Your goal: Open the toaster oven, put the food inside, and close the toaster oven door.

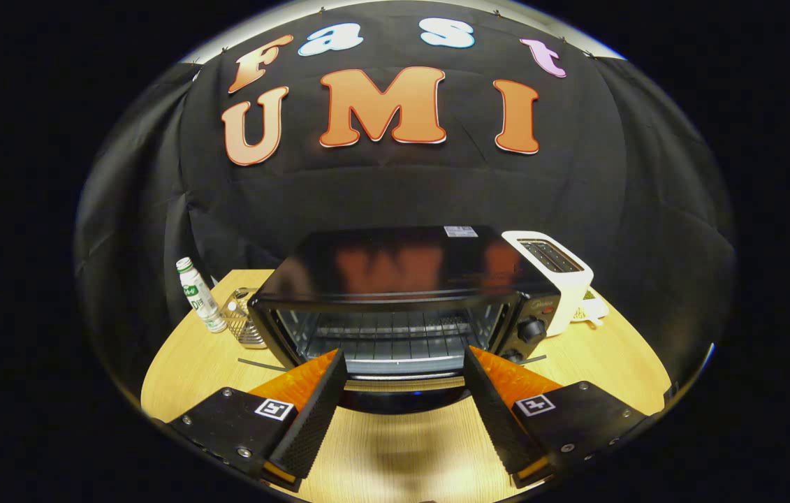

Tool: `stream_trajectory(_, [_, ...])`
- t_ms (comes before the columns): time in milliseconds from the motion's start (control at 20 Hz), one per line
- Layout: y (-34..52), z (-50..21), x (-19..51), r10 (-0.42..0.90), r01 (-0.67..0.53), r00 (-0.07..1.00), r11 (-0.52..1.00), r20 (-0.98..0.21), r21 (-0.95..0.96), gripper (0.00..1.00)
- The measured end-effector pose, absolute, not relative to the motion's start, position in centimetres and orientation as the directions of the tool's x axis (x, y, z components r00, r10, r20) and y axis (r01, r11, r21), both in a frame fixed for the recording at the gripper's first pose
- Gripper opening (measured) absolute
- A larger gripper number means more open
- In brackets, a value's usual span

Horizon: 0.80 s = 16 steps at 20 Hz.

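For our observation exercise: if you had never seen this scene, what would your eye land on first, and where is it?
First the black toaster oven in the middle of the wooden table, its door down and wire rack bare. The gripper hangs open just before that door, a finger on each side. A white toaster stands at the oven's right, a small bottle and a mesh holder at its left.

Gripper (405, 363) wide before open toaster oven (401, 300)
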<state>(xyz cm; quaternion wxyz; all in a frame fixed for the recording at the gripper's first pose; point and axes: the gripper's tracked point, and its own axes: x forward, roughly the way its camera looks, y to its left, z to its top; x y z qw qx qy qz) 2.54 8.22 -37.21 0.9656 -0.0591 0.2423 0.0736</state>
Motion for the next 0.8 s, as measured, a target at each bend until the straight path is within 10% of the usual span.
stream_trajectory(800, [5.7, -48.8, -4.7, 0.062, -0.155, 0.745, 0.984, -0.664, -0.082, 0.99])
